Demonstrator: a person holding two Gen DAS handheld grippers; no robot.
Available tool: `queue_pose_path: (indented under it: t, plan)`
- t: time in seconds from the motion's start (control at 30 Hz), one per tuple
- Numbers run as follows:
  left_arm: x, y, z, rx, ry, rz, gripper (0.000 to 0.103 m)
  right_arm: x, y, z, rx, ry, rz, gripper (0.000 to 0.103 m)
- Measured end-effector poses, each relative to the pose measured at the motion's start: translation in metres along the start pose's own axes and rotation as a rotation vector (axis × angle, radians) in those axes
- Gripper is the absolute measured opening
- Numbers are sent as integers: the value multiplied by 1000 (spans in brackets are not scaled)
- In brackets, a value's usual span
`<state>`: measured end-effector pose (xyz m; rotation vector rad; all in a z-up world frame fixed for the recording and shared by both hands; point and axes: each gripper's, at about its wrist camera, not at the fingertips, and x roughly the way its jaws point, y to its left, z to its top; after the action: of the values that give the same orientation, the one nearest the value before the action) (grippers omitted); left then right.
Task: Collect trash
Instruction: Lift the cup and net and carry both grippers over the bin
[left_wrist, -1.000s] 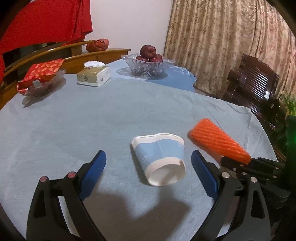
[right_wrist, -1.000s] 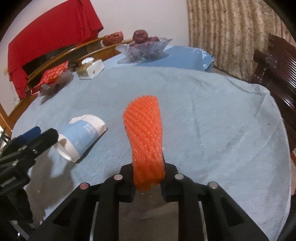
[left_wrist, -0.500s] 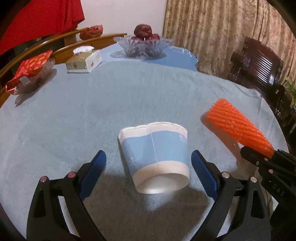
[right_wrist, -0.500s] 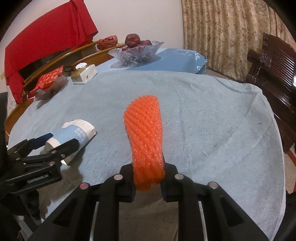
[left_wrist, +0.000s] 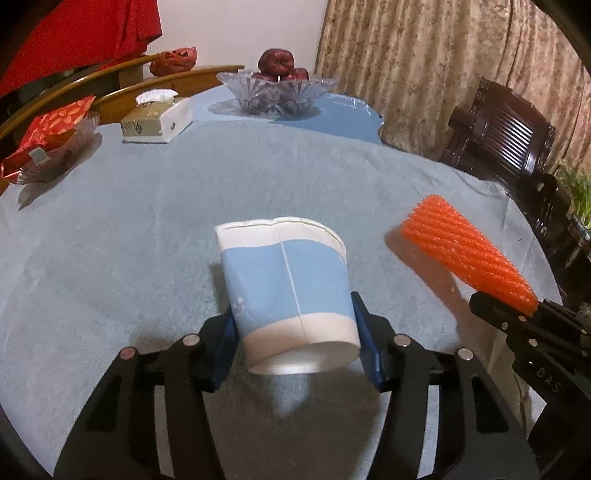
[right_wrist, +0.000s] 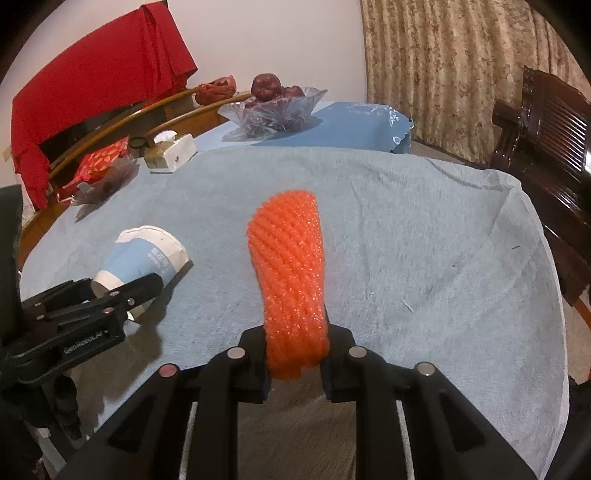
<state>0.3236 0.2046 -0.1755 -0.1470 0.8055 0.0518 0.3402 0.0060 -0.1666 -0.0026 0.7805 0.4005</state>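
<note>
Two full grips: left hand-held gripper (left_wrist: 295, 341) clenched around paper cup (left_wrist: 288, 295), right hand-held gripper (right_wrist: 295, 365) around orange foam net (right_wrist: 290, 280).

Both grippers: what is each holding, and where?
Left gripper: crushed blue-and-white paper cup, near its base. Right gripper: orange foam net sleeve, near one end.

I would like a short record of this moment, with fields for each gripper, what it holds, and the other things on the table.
left gripper: shut on the paper cup, gripping its sides near the base
right gripper: shut on the orange foam net
table cover: blue-grey cloth
far end of table: glass fruit bowl, tissue box, red packet on a clear dish
</note>
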Motion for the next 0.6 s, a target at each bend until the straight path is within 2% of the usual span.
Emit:
queue_pose_path:
  t: [0.6]
  plan:
    - [-61,-42,-7,31,-80,-29,53,-66,-20,-2,67,-79,-2,20]
